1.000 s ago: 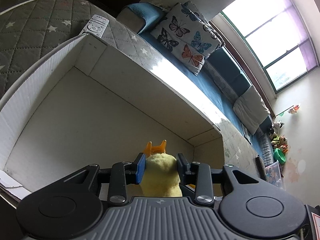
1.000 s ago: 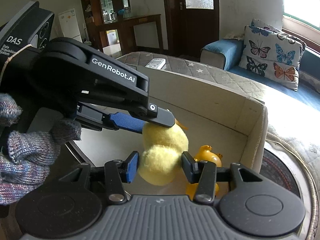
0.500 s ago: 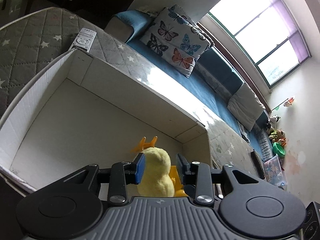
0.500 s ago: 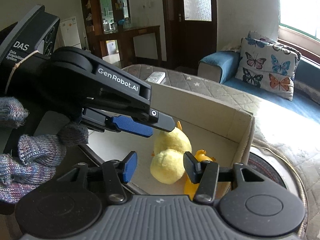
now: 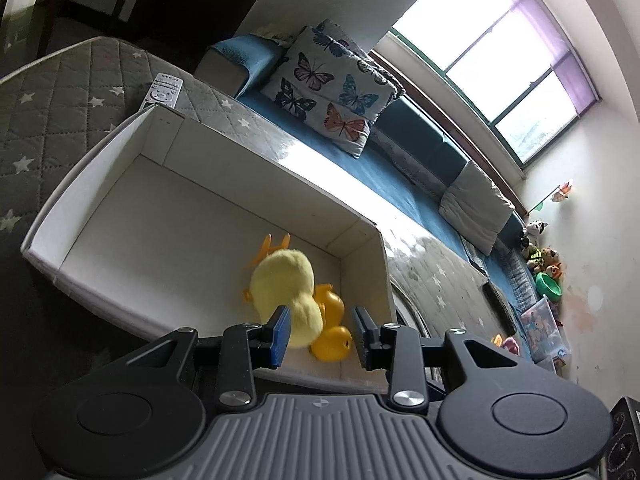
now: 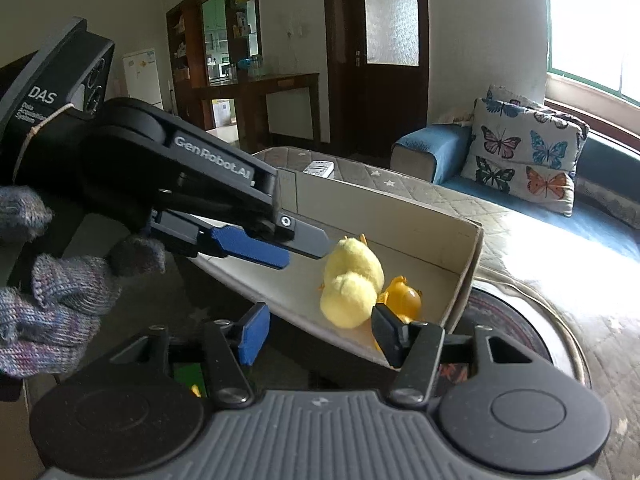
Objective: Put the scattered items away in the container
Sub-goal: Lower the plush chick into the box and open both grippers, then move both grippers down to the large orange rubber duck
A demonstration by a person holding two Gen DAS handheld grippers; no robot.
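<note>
Landmark: white cardboard box point(image 5: 224, 168), open-topped, resting on a grey star-quilted mattress point(image 5: 48, 92).
Plush duck: yellow plush duck point(image 5: 286, 282) lies on the box floor near the box's right end wall, orange feet pointing toward the far long wall; no pad touches it.
Rubber duck: orange-yellow rubber duck point(image 5: 332, 336) lies on the box floor just beside the plush duck, between it and the right end wall; from the right wrist camera it shows at point(image 6: 402, 294), touching the plush duck point(image 6: 352, 280).
Left gripper point(image 5: 320, 338): raised over the box's near rim, jaws narrow and gripping nothing; the ducks show in the gap but lie below on the floor. Seen from the right wrist camera point(image 6: 296, 248), its blue pads reach out over the box's near edge, held by a hand in a grey knitted glove point(image 6: 52, 300).
Right gripper point(image 6: 316, 332): jaws have just been opening and stand moderately wide, with nothing between the pads; it hangs above the box's near rim point(image 6: 468, 272), clear of both ducks.
Remote control: white remote point(image 5: 164, 90) lies on the mattress just beyond the box's far left corner.
Butterfly cushion: butterfly-print cushion point(image 5: 332, 88) leans on the blue sofa point(image 5: 400, 184), well beyond the box's far wall.
</note>
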